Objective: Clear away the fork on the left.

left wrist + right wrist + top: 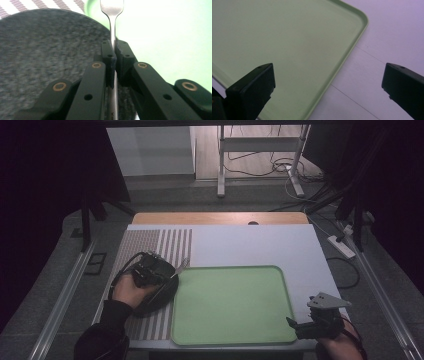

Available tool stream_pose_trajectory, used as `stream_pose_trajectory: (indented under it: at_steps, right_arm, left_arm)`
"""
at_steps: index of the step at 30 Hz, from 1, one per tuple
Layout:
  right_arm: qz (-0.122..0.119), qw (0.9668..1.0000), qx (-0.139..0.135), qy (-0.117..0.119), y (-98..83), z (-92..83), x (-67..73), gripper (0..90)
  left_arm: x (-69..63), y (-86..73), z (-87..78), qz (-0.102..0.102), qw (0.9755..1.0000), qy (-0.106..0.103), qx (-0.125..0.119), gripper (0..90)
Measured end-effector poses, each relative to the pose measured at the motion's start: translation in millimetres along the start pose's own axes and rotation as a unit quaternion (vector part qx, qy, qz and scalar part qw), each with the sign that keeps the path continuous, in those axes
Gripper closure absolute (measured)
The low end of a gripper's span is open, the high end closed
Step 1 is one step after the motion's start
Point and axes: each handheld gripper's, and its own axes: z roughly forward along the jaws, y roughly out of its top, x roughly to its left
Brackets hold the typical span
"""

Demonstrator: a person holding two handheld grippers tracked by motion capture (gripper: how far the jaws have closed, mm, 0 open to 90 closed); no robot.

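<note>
My left gripper (169, 271) is shut on the handle of a silver fork (182, 266), held over the right edge of a dark speckled plate (159, 299). In the left gripper view the fork (112, 10) points ahead from the gripper (114, 50), its head above the rim of the green tray (162, 37), with the plate (45, 55) to the left. My right gripper (299, 326) stands open by the near right corner of the green tray (232, 305). The right gripper (328, 82) has its jaws wide apart over the tray's edge (348, 53), with nothing between them.
The plate rests on a striped placemat (150, 242) at the left of the white tabletop (250, 245). Beyond the table stand a metal frame (260, 150) and loose cables (285, 167) on the floor. A power strip (341, 246) lies off to the right.
</note>
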Motion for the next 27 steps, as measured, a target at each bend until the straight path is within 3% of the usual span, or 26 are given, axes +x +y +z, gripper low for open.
stream_pose_trajectory:
  at_steps: [10, 14, 27]
  right_arm:
    - [-0.002, 1.0, 0.001, 0.0, 0.1, -0.1, 0.4, 0.0]
    - [-0.003, 1.0, 0.0, 0.001, 0.0, 0.0, 0.6, 0.0]
    - [-0.011, 0.9999, 0.003, 0.001, 0.2, 0.8, 1.8, 0.0]
  left_arm:
    - [-28.1, 2.1, 13.7, 0.008, 0.9998, -0.015, 0.009, 85.0]
    - [-42.1, 2.6, 21.0, 0.01, 0.9994, -0.03, 0.013, 85.0]
    - [-83.8, 12.8, 43.7, 0.046, 0.9975, -0.042, 0.033, 84.9]
